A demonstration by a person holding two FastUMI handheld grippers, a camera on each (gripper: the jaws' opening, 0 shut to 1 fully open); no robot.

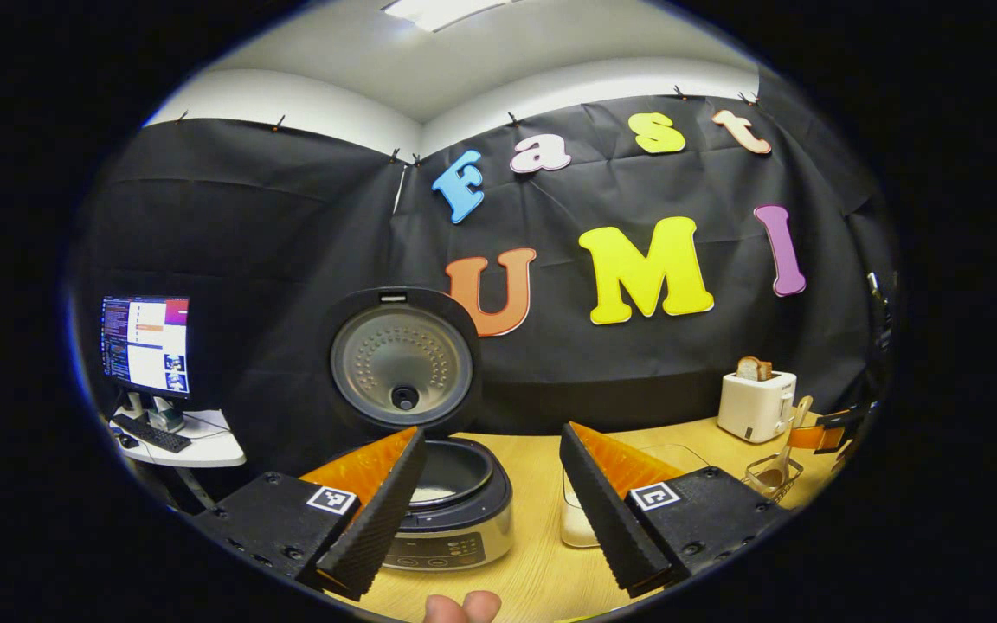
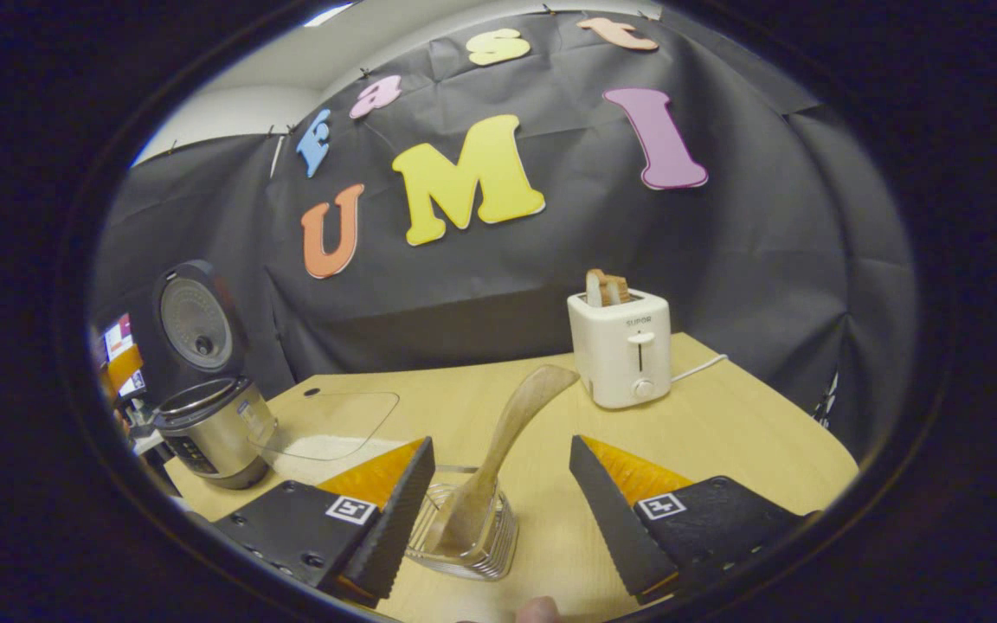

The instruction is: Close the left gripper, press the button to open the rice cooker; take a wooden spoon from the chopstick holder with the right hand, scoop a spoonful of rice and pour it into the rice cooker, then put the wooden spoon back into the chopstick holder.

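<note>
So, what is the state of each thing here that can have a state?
Rice cooker: lid up, inner pot showing with rice at the bottom.
Wooden spoon: standing tilted in the chopstick holder.
Toaster: bread in the slot.
Left tool: open, holding nothing.
Right tool: open, fingers either side of the spoon, apart from it.

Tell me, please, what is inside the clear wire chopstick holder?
A pale wooden spoon stands tilted in the clear wire chopstick holder, one broad end down, the other sticking out. The right gripper's finger covers the holder's left edge.

Left gripper view faces the open rice cooker (image 1: pixel 442 493) closely; right gripper view, farther right, shares it (image 2: pixel 213 424).
</note>
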